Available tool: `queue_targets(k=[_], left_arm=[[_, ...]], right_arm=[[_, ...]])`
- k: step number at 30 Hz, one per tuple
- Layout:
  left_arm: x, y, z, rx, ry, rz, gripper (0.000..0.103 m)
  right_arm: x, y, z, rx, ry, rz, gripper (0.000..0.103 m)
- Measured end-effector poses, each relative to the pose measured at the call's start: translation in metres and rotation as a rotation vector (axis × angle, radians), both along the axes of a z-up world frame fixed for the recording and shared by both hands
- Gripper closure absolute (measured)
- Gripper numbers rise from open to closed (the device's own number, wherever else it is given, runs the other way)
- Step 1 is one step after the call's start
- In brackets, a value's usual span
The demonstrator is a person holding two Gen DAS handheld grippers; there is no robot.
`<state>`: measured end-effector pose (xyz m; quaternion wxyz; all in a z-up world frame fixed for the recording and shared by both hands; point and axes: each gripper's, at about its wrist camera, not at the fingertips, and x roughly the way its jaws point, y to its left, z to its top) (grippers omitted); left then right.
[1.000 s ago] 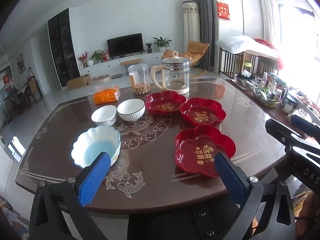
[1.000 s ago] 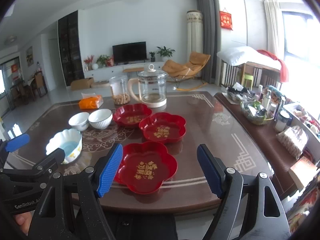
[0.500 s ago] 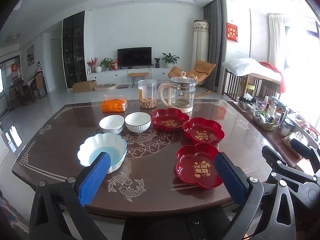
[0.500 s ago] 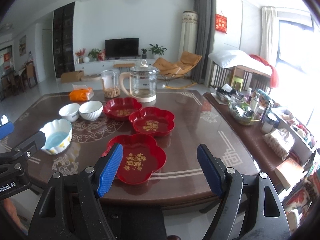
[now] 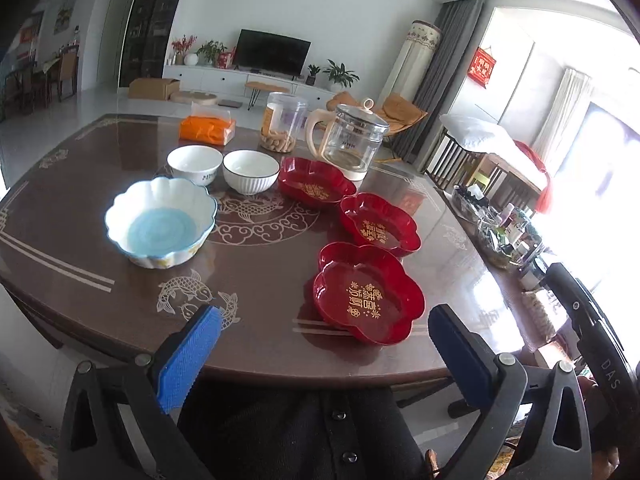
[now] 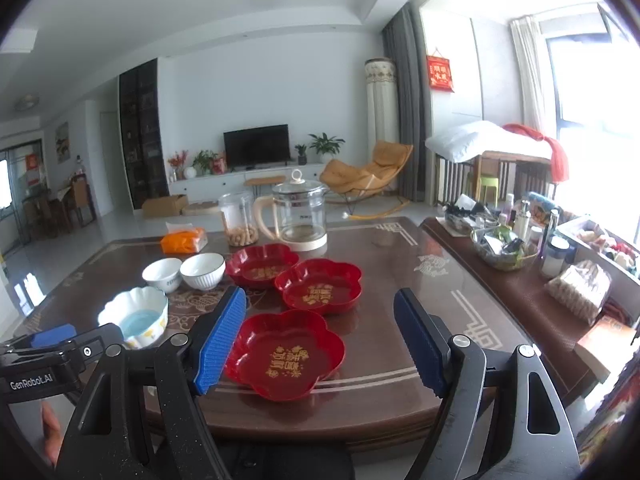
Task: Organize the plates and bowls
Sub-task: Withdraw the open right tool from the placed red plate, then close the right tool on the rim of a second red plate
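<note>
Both the left gripper (image 5: 320,352) and right gripper (image 6: 320,340) gape wide, empty, at the table (image 5: 260,280) edge; 3 glossy red flower-shaped plates (image 6: 284,354) lie near it, scalloped bowl (image 5: 160,222) leftward

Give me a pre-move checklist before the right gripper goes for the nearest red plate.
1. Right gripper open and empty: ok.
2. Left gripper open and empty: ok.
3. Nearest red plate empty, nothing stacked on it: ok.
4. That plate stands apart from the middle red plate: ok.
5. Plate sits fully on the table, near its front edge: ok.
6. Pads lined up on the plate's rim: not ok, the gripper hangs short of it.
</note>
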<state>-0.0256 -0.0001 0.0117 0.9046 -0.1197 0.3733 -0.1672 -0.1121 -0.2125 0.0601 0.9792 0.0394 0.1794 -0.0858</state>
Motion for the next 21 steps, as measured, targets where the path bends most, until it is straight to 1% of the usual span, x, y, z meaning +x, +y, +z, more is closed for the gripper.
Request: queue_targets(k=[1, 2, 3, 5, 7, 9, 11, 13, 14, 16, 18, 19, 21], left_arm=[[0.005, 0.000, -0.005, -0.011, 0.030, 0.004, 0.000], [0.012, -0.001, -0.009, -0.006, 0.065, 0.004, 0.000], [0.020, -0.003, -0.014, 0.019, 0.104, -0.001, 0.000], [0.034, -0.008, -0.025, 0.100, 0.171, -0.009, 0.000], [0.045, -0.010, -0.037, 0.169, 0.202, -0.001, 0.000], [0.054, -0.014, -0.048, 0.211, 0.232, -0.001, 0.000], [0.067, -0.017, -0.056, 0.228, 0.275, -0.017, 0.000], [0.086, -0.023, -0.056, 0.226, 0.306, -0.031, 0.001], [0.097, -0.027, -0.052, 0.220, 0.310, -0.039, 0.001], [0.123, -0.038, -0.038, 0.218, 0.285, -0.054, 0.001], [0.150, -0.054, -0.025, 0.245, 0.250, -0.074, 0.001], [0.165, -0.062, -0.021, 0.254, 0.243, -0.089, 0.001], [0.198, -0.082, -0.019, 0.267, 0.253, -0.127, 0.001]], right_arm=[[0.005, -0.004, -0.003, 0.021, 0.017, 0.035, 0.023], [0.013, -0.010, -0.008, 0.050, 0.053, 0.065, 0.023], [0.022, -0.016, -0.014, 0.076, 0.103, 0.085, 0.023], [0.036, -0.030, -0.029, 0.133, 0.197, 0.119, 0.023], [0.044, -0.044, -0.043, 0.161, 0.242, 0.111, 0.023], [0.051, -0.058, -0.055, 0.176, 0.267, 0.082, 0.023], [0.061, -0.073, -0.065, 0.178, 0.300, 0.049, 0.023], [0.072, -0.088, -0.072, 0.167, 0.325, 0.015, 0.023], [0.080, -0.094, -0.073, 0.152, 0.337, 0.005, 0.023], [0.096, -0.108, -0.069, 0.101, 0.349, -0.014, 0.023], [0.113, -0.122, -0.060, 0.063, 0.346, -0.018, 0.023], [0.122, -0.130, -0.056, 0.068, 0.344, -0.012, 0.023], [0.143, -0.146, -0.047, 0.116, 0.354, 0.005, 0.023]])
